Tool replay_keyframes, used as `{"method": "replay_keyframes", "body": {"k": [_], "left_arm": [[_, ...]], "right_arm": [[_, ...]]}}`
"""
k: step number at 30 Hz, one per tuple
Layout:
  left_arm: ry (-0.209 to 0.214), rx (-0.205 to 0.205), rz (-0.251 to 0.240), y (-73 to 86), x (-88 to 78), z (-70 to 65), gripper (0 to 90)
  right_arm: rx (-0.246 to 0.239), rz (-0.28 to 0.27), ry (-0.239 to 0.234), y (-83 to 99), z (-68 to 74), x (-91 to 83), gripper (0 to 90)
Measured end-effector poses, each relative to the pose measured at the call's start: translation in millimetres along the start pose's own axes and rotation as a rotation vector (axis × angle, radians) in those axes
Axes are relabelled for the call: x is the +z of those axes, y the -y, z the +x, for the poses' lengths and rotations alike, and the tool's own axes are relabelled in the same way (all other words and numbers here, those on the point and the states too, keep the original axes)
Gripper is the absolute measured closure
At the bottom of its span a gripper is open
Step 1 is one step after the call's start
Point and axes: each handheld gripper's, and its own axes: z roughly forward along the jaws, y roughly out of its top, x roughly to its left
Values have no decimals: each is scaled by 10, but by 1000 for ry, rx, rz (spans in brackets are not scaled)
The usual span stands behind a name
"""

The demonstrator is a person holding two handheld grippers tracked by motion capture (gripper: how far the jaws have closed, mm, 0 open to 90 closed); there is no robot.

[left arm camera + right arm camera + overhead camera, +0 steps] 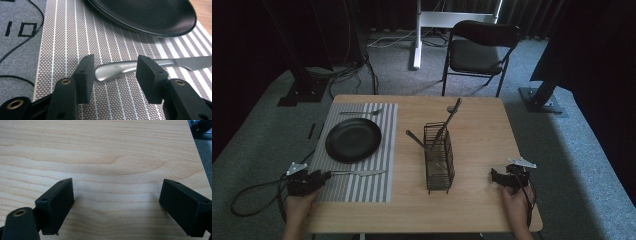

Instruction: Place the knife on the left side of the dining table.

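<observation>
Steel catches the light between the jaws of my left tool (115,75): the rounded handle end of a table knife (140,67) lies flat on the striped placemat (75,37), and my pads stand either side of it without touching, a clear gap on each side. So that tool is released, with the knife resting free on the mat. In the high view the knife (359,173) lies along the near edge of the placemat (357,192), blade pointing toward the middle of the surface (482,140), just in front of the black plate (353,139). The plate's rim (150,27) sits just beyond the handle in the left gripper view. A fork (361,113) lies on the far edge of the mat.

My right tool (498,177) rests near the right edge of the wooden surface, well apart from the knife. Its jaws are spread wide over bare wood (105,165), gripping nothing. Between my two hands stands a black wire caddy (439,159) with utensils leaning out of it.
</observation>
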Motion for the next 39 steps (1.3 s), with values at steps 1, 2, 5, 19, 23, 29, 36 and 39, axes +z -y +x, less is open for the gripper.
{"method": "replay_keyframes", "body": {"k": [1, 2, 5, 19, 23, 29, 36, 39], "left_arm": [[-8, -2, -8, 16, -20, -11, 498], [-8, -3, -18, 34, -40, -23, 498], [-24, -4, -34, 74, -82, -63, 497], [-64, 78, -59, 271, -176, -434, 394], [-61, 72, -51, 279, -169, -454, 343], [-115, 67, -24, 302, -156, -507, 180], [-148, 85, -9, 330, -137, -554, 0], [-166, 103, -42, 336, -147, -583, 0]], "right_arm": [[0, 0, 0, 0, 0, 0, 116], [0, 0, 0, 0, 0, 0, 116], [0, 0, 0, 0, 0, 0, 116], [0, 0, 0, 0, 0, 0, 116], [0, 0, 0, 0, 0, 0, 116], [0, 0, 0, 0, -1, 0, 116], [-1, 0, 0, 0, -1, 0, 116], [-1, 0, 0, 0, -1, 0, 116]]}}
